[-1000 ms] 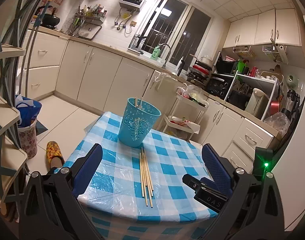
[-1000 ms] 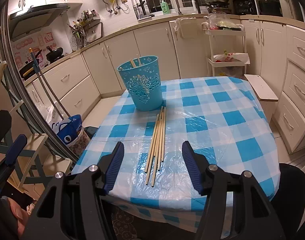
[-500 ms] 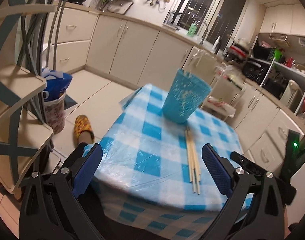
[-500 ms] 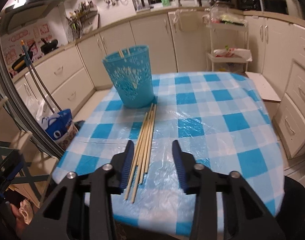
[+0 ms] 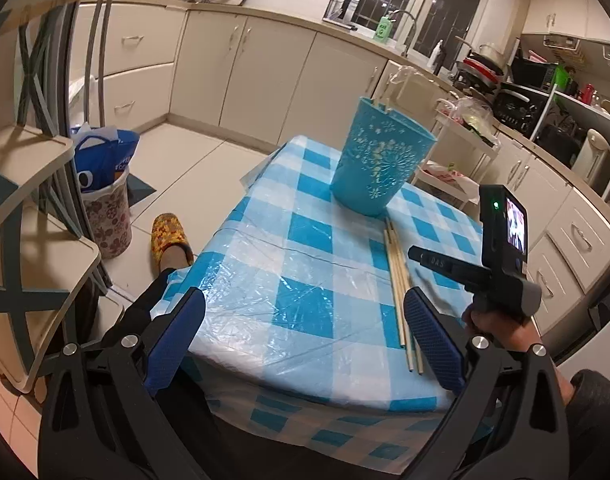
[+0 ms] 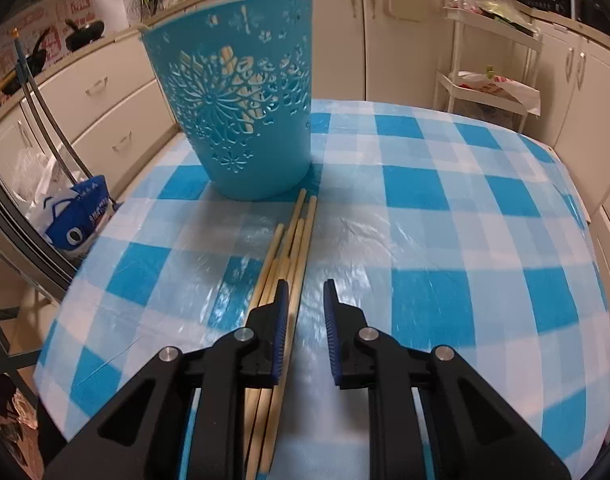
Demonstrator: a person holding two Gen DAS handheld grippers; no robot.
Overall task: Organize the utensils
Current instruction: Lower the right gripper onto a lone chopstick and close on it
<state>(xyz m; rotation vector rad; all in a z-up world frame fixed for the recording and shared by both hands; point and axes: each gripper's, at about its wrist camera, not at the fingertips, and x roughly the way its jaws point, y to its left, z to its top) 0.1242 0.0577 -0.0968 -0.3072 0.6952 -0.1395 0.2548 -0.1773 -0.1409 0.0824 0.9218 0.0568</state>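
Left wrist view: we note the left gripper (image 5: 305, 344) gaping wide and empty over the near edge of the blue-checked, plastic-covered table (image 5: 289, 280), pale wooden chopsticks (image 5: 401, 292) lying beside its right finger.

Right wrist view: we see the right gripper (image 6: 303, 320) closing with a narrow gap, one chopstick of the bundle (image 6: 293, 252) between its fingers, unpinched; the perforated turquoise plastic basket (image 6: 241, 108) stands beyond their tips.

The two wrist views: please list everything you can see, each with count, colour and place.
basket: one, blue, upright on table, chopsticks inside
chopsticks: about five, pale wood, flat on table before basket
table: one, blue-white check cloth
slipper: one, yellow, floor
shopping bag: one, blue, floor
trolley: one, white, by cabinets
left hand-held gripper: open, over near table edge
right hand-held gripper: closing, one chopstick between jaws
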